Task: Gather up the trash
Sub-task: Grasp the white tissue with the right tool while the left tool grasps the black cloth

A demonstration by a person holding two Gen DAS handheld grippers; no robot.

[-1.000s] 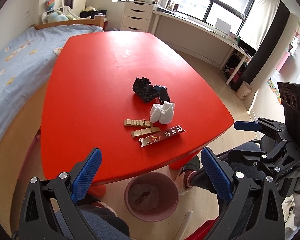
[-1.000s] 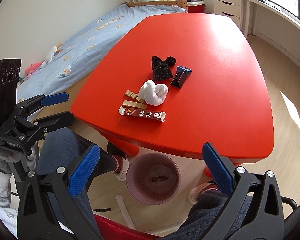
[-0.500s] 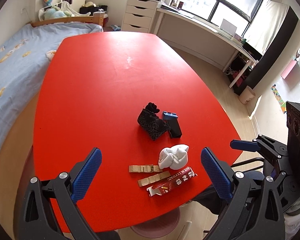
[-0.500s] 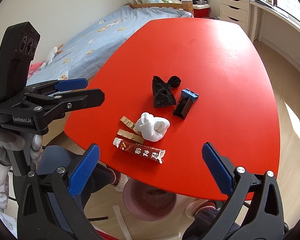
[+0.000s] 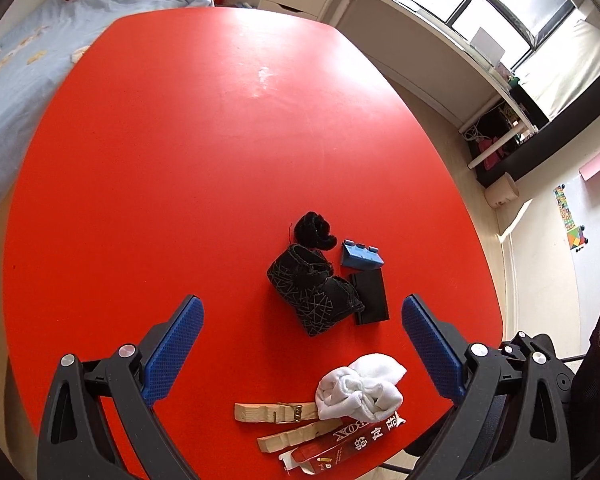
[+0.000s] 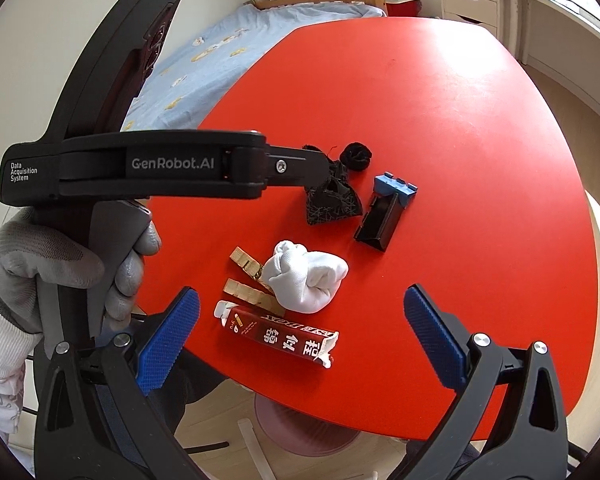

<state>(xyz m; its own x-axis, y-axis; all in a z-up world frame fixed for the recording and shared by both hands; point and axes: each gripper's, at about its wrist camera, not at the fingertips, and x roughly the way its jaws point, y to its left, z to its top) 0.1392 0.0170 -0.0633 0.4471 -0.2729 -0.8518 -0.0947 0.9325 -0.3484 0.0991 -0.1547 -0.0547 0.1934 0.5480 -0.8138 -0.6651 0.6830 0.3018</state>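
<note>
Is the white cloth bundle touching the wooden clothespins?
Touching. In the right wrist view the white cloth bundle overlaps the ends of both wooden clothespins, with no red table showing between them.

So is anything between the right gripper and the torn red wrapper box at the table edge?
Nothing visible. The right gripper, open, hovers right over the torn red box; white bundle and clothespins lie beyond.

Both cameras have moved forward and up over the red table (image 5: 180, 160). The left hand-held gripper (image 5: 302, 350), jaws wide open, now hovers above the black cloth bundle (image 5: 314, 294). The pink bin (image 6: 300, 428) has nearly slipped from view under the table's near edge.
</note>
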